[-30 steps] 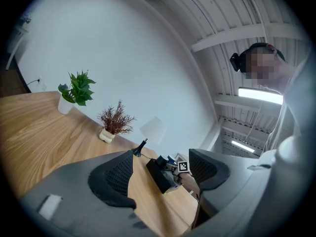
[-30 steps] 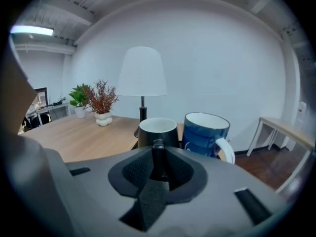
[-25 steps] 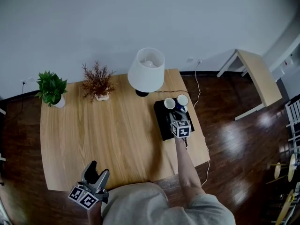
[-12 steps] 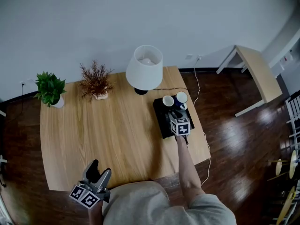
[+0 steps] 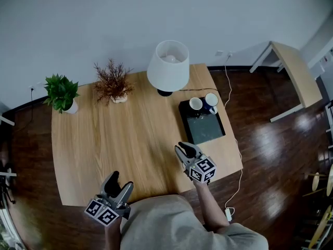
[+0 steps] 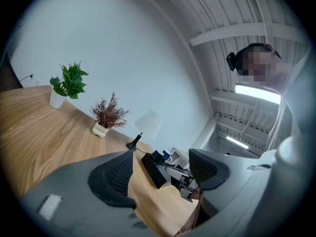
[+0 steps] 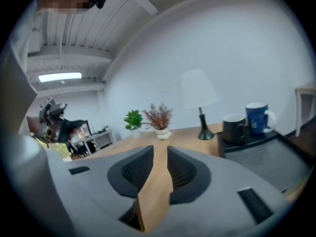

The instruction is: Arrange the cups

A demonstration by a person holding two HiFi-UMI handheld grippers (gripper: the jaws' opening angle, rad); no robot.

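Two cups stand side by side at the far end of a black tray (image 5: 205, 129): a black cup (image 5: 195, 103) with a white inside and a blue cup (image 5: 211, 99). The right gripper view shows the black cup (image 7: 233, 128) and the blue cup (image 7: 257, 117) upright, to the right of the lamp. My right gripper (image 5: 182, 149) hovers over the table, in front of the tray and clear of it. Its jaws have just been closing, with nothing between them. My left gripper (image 5: 118, 184) is at the table's near edge, open and empty.
A white-shaded lamp (image 5: 167, 65) stands behind the tray. A dried reddish plant (image 5: 113, 81) and a green potted plant (image 5: 61, 92) sit along the table's far side. A cable (image 5: 231, 119) runs off the right edge. A small side table (image 5: 295, 72) stands on the dark floor.
My right gripper has drawn back from the tray toward the table's near edge. Both cups stay on the tray. The left gripper has kept its place.
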